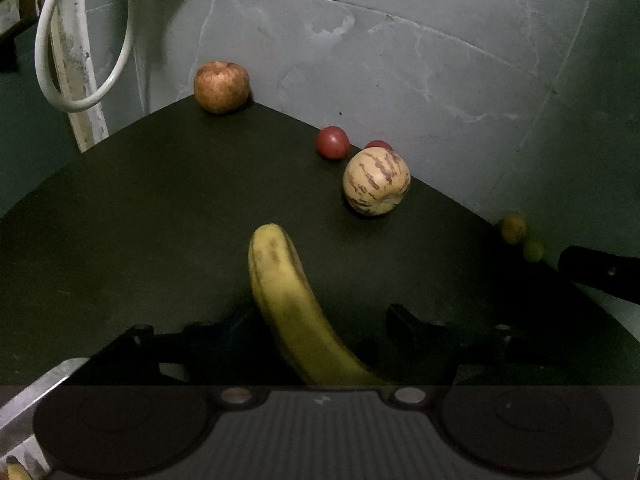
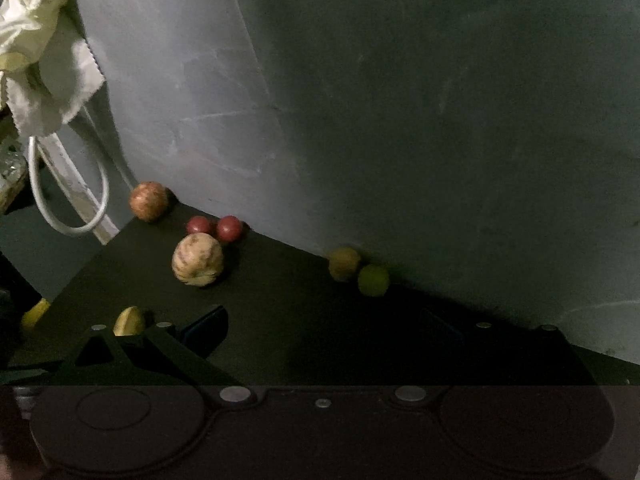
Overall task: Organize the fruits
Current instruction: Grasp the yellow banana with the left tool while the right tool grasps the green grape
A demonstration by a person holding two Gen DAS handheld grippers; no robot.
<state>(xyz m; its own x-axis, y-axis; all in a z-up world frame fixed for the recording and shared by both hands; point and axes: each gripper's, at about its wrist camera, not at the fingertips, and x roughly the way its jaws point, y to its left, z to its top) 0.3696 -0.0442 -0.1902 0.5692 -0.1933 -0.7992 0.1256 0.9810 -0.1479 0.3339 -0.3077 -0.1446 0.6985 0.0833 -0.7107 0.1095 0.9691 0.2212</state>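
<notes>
left gripper (image 1: 320,320): jaws apart, straddling the banana's lower half; left finger looks close against the peel, right finger stands clear of it with a visible gap. Not clamped.
banana (image 1: 288,300): lies on the dark surface (image 1: 140,220), tip pointing away from the camera, stem end running under the gripper body. Motion-blurred along its near part.
striped melon (image 1: 376,182): on the surface beyond the banana, to its right, apart from it.
red fruits (image 1: 332,142): two small ones just behind the melon, near the wall; the second is mostly hidden by the melon in the left wrist view, both clear in the right wrist view.
apple (image 1: 221,86): at the far corner of the surface, against the wall (image 1: 400,60), well apart from the rest.
yellow-green fruits (image 2: 344,264): two small ones side by side, touching, at the wall edge.
right gripper (image 2: 340,320): jaws wide apart, nothing between them, over bare surface in front of the yellow-green pair. Right finger dark, barely readable.
white cable (image 1: 80,60): loop hanging off the left of the surface.
cloth (image 2: 40,60): crumpled, pale, top left in the right wrist view.
</notes>
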